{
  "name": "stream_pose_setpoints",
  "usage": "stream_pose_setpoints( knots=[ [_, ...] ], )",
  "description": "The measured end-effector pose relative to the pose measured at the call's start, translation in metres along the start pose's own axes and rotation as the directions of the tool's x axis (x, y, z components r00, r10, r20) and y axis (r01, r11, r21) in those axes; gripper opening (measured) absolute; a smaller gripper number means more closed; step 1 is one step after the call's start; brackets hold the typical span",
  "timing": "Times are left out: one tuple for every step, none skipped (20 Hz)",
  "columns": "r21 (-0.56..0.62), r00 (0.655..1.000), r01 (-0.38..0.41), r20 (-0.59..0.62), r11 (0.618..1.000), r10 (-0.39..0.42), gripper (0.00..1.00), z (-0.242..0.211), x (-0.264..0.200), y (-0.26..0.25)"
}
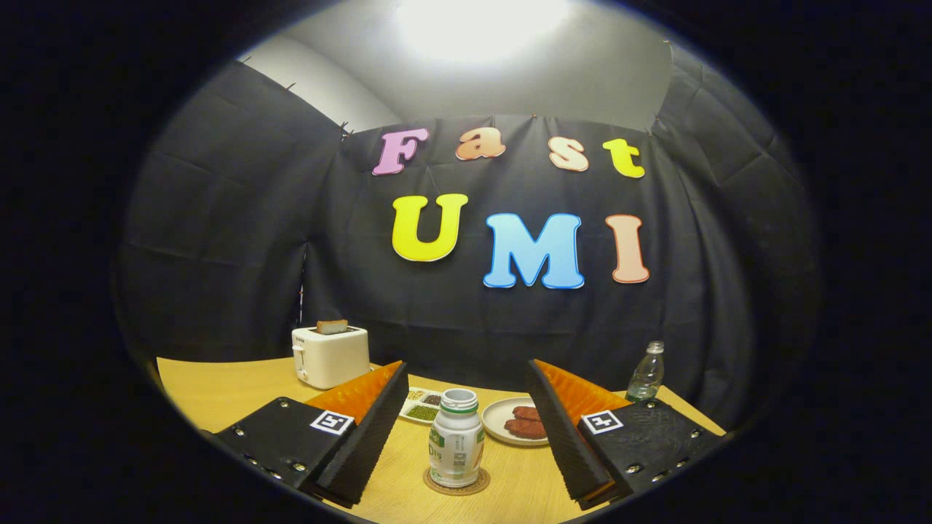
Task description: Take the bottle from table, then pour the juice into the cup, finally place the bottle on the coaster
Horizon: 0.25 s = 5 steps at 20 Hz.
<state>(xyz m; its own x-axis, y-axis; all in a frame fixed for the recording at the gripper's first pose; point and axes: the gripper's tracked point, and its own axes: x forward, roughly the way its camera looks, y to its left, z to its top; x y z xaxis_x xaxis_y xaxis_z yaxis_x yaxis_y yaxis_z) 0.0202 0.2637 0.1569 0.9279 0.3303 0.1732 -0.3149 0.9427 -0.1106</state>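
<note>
Now, your gripper (466, 429) fingers spread wide, holding nothing. Bottle (456, 447) stands upright on round cork-like coaster (456, 483), between fingers, touching neither. White plastic bottle, green band, cap off, mouth open. Judging by this, placing step looks done; your next move likely straight retreat, without clipping bottle. Wood-grain table (218, 389) smooth; ribbed finger faces. Cup not identifiable.

A white bottle (456, 440) with green label print stands on a brown coaster (457, 485). The table (218, 393) is pale wood-grain yellow, the toaster (330, 355) cream-white, the plate (502, 422) white.
</note>
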Motion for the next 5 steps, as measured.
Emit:
stream_pose_setpoints(
  knots=[
    [0.005, 1.0, 0.006, 0.008, 1.0, -0.006, 0.98, 0.01, -0.006, -0.004],
    [0.016, 1.0, 0.006, 0.017, 1.0, -0.006, 0.98, 0.021, -0.012, -0.007],
    [0.021, 1.0, 0.015, 0.021, 1.0, -0.015, 0.98, 0.028, -0.018, -0.013],
    [0.018, 0.999, 0.026, 0.03, 1.0, -0.026, 0.98, 0.035, -0.023, -0.02],
    [0.013, 0.999, 0.037, 0.034, 0.999, -0.037, 0.98, 0.038, -0.028, -0.028]
  ],
)
